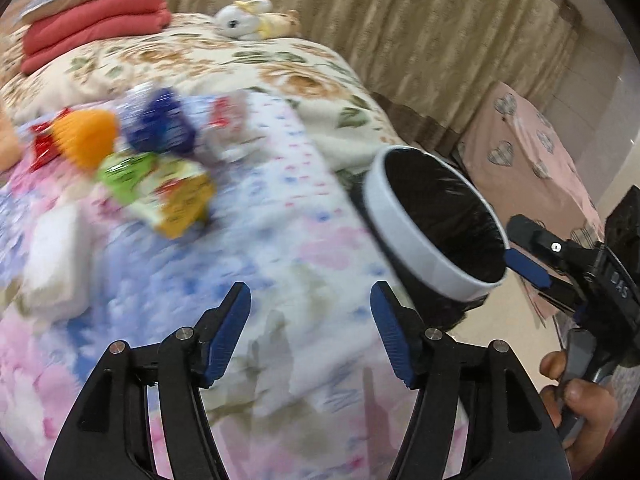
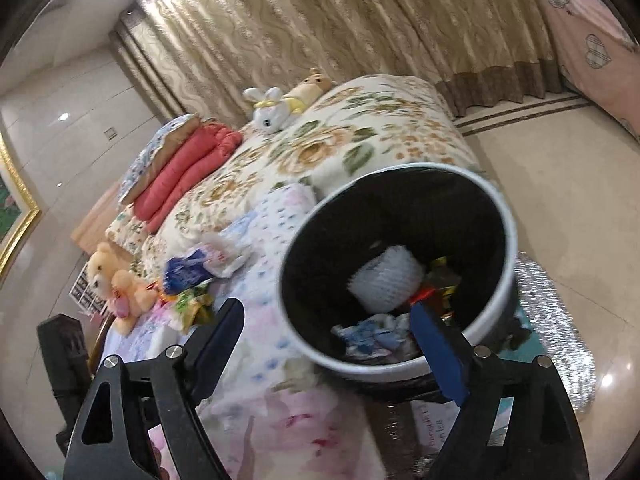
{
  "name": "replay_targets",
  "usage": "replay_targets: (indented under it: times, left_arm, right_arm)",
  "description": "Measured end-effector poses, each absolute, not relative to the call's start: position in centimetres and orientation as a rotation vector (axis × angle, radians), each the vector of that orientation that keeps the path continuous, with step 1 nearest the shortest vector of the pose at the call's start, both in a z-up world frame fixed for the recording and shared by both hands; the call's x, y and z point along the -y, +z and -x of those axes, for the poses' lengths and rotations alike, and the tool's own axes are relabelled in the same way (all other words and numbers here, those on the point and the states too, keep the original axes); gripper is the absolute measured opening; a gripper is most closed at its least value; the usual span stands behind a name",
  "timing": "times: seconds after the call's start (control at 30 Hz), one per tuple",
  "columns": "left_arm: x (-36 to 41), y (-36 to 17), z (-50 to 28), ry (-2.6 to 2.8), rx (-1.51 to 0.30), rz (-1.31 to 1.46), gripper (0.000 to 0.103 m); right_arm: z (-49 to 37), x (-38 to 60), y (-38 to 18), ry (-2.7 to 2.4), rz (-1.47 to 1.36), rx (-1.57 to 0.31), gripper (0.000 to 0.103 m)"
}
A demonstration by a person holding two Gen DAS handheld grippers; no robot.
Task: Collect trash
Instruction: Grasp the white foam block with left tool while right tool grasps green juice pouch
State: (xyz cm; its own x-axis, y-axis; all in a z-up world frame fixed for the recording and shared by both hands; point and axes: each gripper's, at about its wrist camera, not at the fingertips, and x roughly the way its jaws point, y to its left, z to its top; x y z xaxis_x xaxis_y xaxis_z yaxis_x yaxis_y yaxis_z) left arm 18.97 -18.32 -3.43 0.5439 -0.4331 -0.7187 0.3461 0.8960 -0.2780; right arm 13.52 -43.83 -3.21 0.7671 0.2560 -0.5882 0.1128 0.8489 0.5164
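A round bin with a white rim (image 1: 420,240) and a black liner stands beside the bed; it also shows in the right wrist view (image 2: 508,216). It holds a white paper roll (image 2: 386,276) and several wrappers. On the bed lie a blue wrapper (image 1: 162,126), an orange piece (image 1: 86,136), a green and yellow packet (image 1: 160,190) and a white tissue pack (image 1: 52,264). My left gripper (image 1: 310,300) is open and empty above the quilt. My right gripper (image 2: 324,316) is open, one finger (image 2: 436,344) over the bin's near rim; it also shows in the left wrist view (image 1: 524,264).
A floral blanket (image 1: 224,56) covers the far bed, with folded red bedding (image 1: 96,20) and a white plush rabbit (image 1: 244,16). A peach teddy bear (image 2: 116,280) sits at the bed's edge. Curtains (image 2: 340,28) hang behind. A silver mat (image 2: 556,320) lies on the floor.
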Motion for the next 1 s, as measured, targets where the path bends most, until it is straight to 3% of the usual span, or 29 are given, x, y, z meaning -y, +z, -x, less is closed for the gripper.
replay_targets:
  times: [0.7, 1.0]
  left_arm:
    - [5.6, -5.0, -17.4, -0.210, -0.867, 0.248, 0.064]
    - [4.8, -5.2, -19.2, -0.184, -0.882, 0.248, 0.070]
  right_arm:
    - [-15.9, 32.3, -3.8, 0.305, -0.448, -0.793, 0.088]
    - [-18.7, 30.4, -5.3, 0.348, -0.474, -0.829, 0.089]
